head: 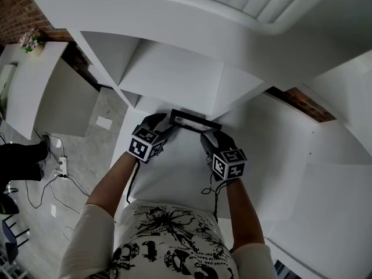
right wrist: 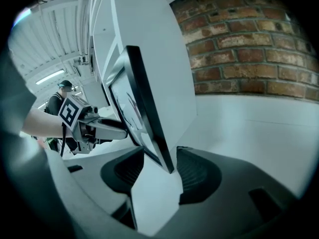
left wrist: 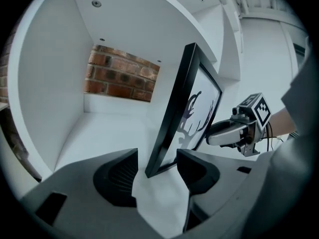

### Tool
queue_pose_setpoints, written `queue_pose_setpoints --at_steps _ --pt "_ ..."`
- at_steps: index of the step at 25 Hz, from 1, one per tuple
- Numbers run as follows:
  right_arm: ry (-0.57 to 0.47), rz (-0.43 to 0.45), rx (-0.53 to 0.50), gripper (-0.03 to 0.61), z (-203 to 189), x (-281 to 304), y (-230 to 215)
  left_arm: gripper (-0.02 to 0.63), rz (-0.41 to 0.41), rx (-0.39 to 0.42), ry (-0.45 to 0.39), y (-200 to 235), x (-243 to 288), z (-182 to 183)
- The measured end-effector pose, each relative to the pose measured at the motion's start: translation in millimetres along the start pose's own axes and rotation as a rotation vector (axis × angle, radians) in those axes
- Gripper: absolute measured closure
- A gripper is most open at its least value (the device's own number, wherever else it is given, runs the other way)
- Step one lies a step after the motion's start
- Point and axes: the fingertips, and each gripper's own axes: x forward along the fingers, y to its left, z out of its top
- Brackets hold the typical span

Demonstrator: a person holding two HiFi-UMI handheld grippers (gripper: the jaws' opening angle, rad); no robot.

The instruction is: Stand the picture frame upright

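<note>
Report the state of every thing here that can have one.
picture frame: standing on its lower edge on the shelf, slightly tilted.
left gripper: open, frame's lower corner between its jaws, not pinched.
right gripper: open, frame's other lower corner between its jaws.

Picture frame (left wrist: pixel 172 108) blk, dark antler print on white — shelf (left wrist: pixel 109 128) white, brick wall (left wrist: pixel 122 74) red-brown, shirt (head: pixel 168 243) white w/ blk print.
</note>
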Motion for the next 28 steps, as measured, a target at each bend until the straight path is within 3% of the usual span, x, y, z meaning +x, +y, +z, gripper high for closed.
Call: queue_pose_setpoints --at_steps 5,11,13,15,19,28 --pt "-0.024 -0.097 -0.032 0.367 0 -19 -7 0.374 0.081 -0.022 -0.055 4 -20 -7" --pt "-0.103 -0.208 -0.048 0.506 7 -52 -2 0.418 0.14 -0.057 -0.126 -8 -53 -3" --pt "-0.151 -0.257 -0.042 0.57 13 -67 -2 0.466 0.144 -0.065 -0.152 -15 -63 0" --pt "-0.196 -0.288 -0.032 0.571 18 -82 1 0.467 0.141 -0.034 -0.162 -26 -73 2" --pt "-0.255 -0.303 -0.02 0.573 26 -108 13 0.595 0.153 0.012 -0.21 -44 -95 10" --pt "-0.331 -0.242 -0.026 0.575 36 -145 45 0.606 0.131 0.066 -0.243 -81 -121 23"
